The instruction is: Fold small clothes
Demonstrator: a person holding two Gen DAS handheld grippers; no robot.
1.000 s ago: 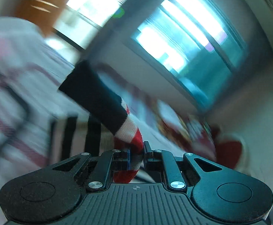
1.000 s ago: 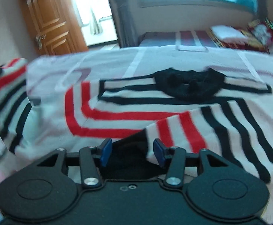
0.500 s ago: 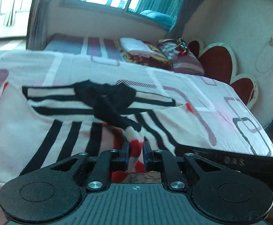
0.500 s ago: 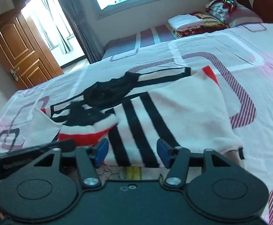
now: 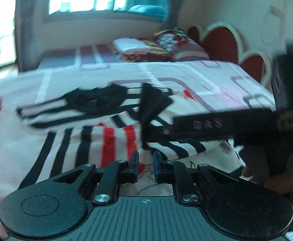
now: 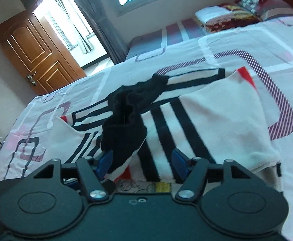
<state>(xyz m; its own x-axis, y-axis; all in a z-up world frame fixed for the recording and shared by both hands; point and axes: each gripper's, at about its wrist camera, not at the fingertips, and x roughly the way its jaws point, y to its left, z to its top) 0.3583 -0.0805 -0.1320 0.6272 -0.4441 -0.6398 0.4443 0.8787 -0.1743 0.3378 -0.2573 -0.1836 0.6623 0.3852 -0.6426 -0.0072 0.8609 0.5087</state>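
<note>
A small white sweater (image 5: pixel 66 140) with black and red stripes and a black collar (image 5: pixel 94 100) lies on the bed, sleeves folded inward. My left gripper (image 5: pixel 145 165) is slightly open and empty at the sweater's near hem. My right gripper (image 6: pixel 141 161) is open over the near hem, with the black sleeve cuff (image 6: pixel 124 138) lying between its fingers, next to the left pad (image 6: pixel 104 160). The right gripper's body (image 5: pixel 226 126) crosses the left wrist view above the sweater's right side. The sweater (image 6: pixel 206 124) fills the middle of the right wrist view.
The bed has a pink and white patterned sheet (image 6: pixel 257 46). Folded blankets and pillows (image 6: pixel 237 16) sit at the far end by a red heart-shaped headboard (image 5: pixel 222 44). A wooden door (image 6: pixel 32 54) stands at the left, windows behind.
My left gripper has opened and let go of the red and black sleeve, which now lies folded across the sweater. My right gripper stayed open and moved in over the cuff.
</note>
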